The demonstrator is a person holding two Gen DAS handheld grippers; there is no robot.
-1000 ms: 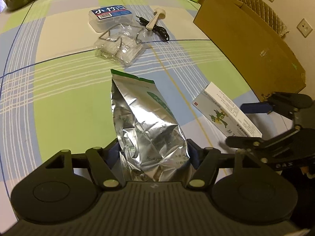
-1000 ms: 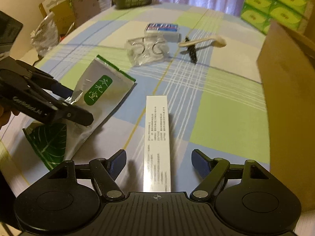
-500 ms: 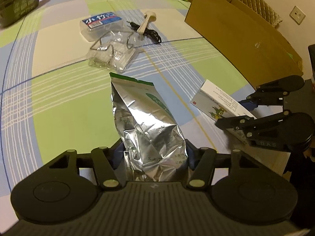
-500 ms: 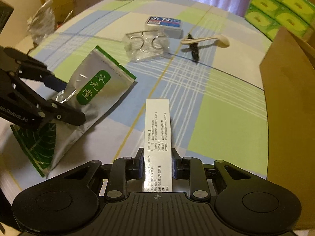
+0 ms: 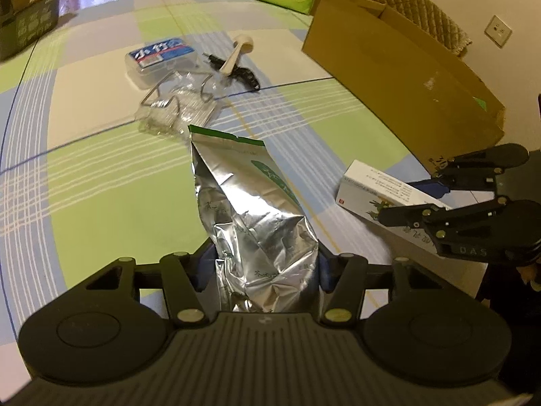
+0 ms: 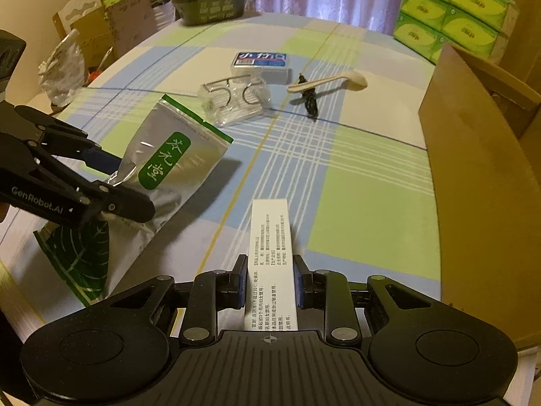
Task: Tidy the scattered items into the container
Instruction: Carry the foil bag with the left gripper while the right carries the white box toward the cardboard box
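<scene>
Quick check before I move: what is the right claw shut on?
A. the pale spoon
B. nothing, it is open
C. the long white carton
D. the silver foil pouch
C: in the right wrist view the right claw has both fingers pressed against the sides of the long white carton, while the silver foil pouch sits in the left claw.

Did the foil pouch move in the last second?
Yes. The foil pouch, shut in the left gripper, has lifted; its top now overlaps the clear pack.

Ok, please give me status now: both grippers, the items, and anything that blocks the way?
Left gripper shut on foil pouch. Right gripper shut on white carton. Cardboard box open at right, path clear. Spoon not yet collected.
</scene>
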